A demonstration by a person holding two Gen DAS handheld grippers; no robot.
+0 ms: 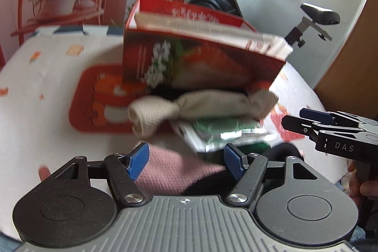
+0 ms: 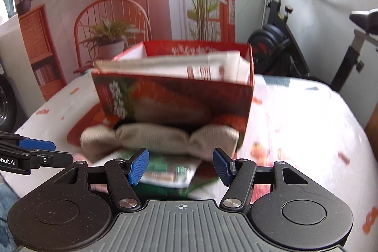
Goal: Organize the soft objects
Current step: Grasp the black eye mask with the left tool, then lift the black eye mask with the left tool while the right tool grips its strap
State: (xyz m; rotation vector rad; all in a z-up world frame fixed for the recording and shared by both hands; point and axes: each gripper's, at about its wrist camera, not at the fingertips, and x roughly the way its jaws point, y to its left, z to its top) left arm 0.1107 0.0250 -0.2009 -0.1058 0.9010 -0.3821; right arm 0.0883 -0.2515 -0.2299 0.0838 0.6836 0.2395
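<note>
A beige rolled cloth (image 1: 203, 105) (image 2: 160, 136) lies on the table against the front of an open red box (image 1: 196, 51) (image 2: 174, 91). A green and white packet (image 1: 222, 134) (image 2: 165, 171) sits just below the roll. My left gripper (image 1: 186, 161) is open over a pink knitted cloth (image 1: 172, 169), with a black cloth (image 1: 283, 155) to the right of it. My right gripper (image 2: 180, 165) is open too, hovering short of the packet and touching nothing. Each gripper shows at the edge of the other's view: the right gripper (image 1: 304, 124) and the left gripper (image 2: 47, 150).
An orange mat (image 1: 99, 98) lies under and left of the box on the white patterned tablecloth (image 2: 295, 134). Behind the table stand an exercise bike (image 2: 283, 44) and a wall with painted plants. A hand (image 1: 363, 183) holds the right gripper's handle.
</note>
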